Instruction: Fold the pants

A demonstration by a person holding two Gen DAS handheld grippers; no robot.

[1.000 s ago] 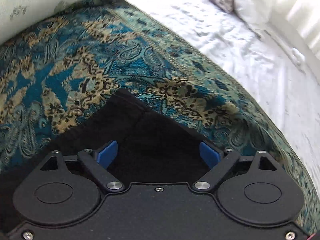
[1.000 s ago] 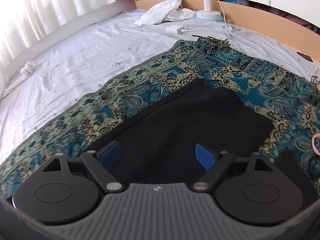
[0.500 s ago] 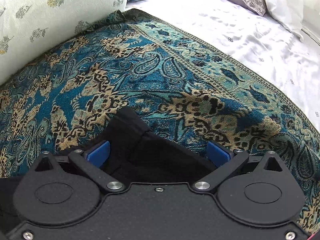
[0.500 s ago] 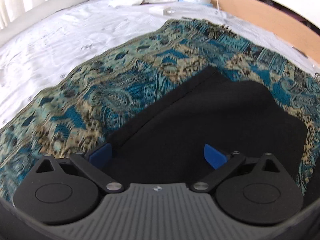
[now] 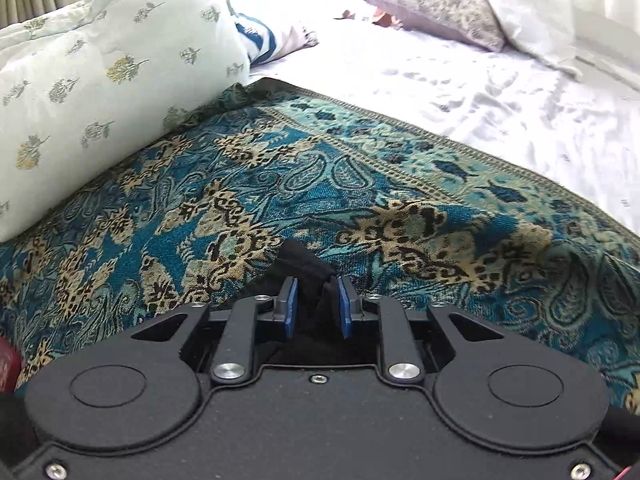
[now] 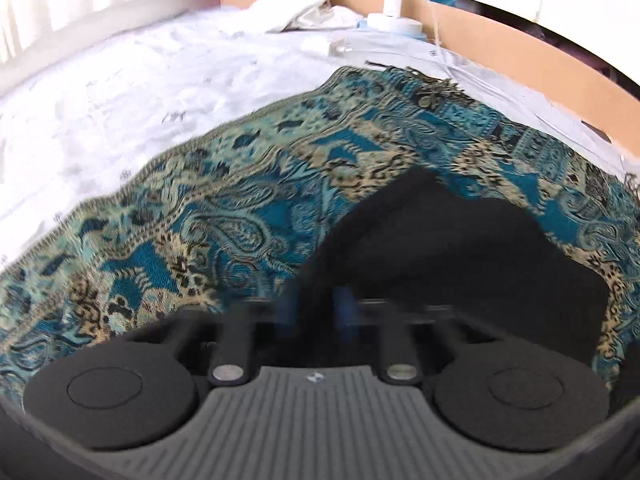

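Left wrist view: the left gripper point(image 5: 314, 300) pinches a bunched black corner of the pants point(image 5: 302, 264) over the teal paisley throw point(image 5: 360, 184). The right gripper point(image 6: 316, 312), blurred, looks clamped on the pants point(image 6: 460, 264), a dark folded slab stretching away rightward toward the headboard point(image 6: 500, 52).

Two low wrist views, close above the patterned shawl point(image 5: 400, 184): left faces pillows point(image 5: 104, 80) at upper frame; right faces the headboard point(image 6: 500, 52). Both share shawl point(image 6: 200, 220) and white sheet point(image 5: 500, 92).
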